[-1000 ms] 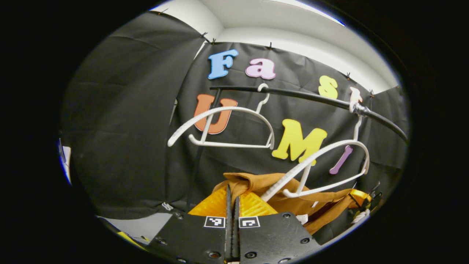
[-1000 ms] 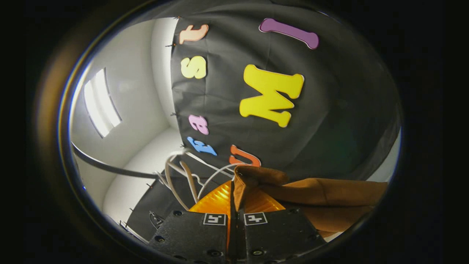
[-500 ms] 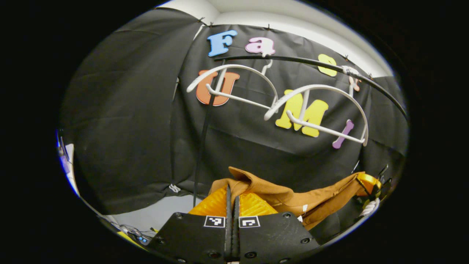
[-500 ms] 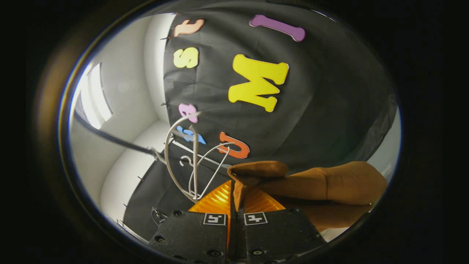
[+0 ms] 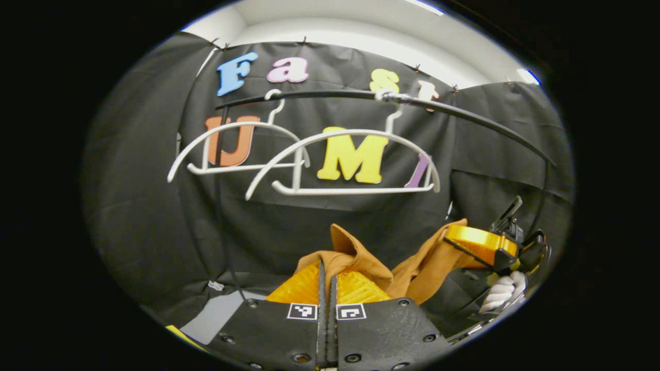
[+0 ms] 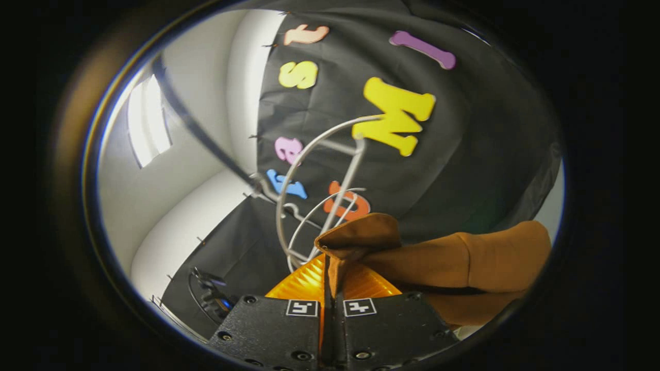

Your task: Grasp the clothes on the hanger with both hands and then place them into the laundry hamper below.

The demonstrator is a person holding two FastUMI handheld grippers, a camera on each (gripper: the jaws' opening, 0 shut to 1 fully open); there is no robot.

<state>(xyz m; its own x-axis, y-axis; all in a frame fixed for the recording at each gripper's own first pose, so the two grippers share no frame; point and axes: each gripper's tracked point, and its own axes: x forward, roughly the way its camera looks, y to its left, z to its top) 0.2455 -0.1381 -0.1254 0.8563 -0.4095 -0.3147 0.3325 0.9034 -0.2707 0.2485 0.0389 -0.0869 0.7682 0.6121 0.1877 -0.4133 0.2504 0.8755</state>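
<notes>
A brown garment (image 5: 361,257) hangs between my two grippers, off the hangers and below them. In the left gripper view my left gripper (image 5: 326,268) is shut on a fold of it. The cloth runs right and up to my right gripper (image 5: 479,242), held by a white-gloved hand (image 5: 502,293). In the right gripper view my right gripper (image 6: 330,265) is shut on a folded edge of the garment (image 6: 464,263), whose bulk spreads off to the right. Two bare white hangers (image 5: 350,159) hang level on the black rail (image 5: 412,100) above.
The second white hanger (image 5: 237,149) hangs left of the first on the same rail. In the right gripper view the hangers (image 6: 319,175) and the rail (image 6: 196,129) stand left of and above the garment. A pale floor patch (image 5: 216,314) lies at lower left.
The garment has come off the right hanger and dropped below it. The hangers swung back to hang level. My two grippers, both still shut on the cloth, have moved closer together.
</notes>
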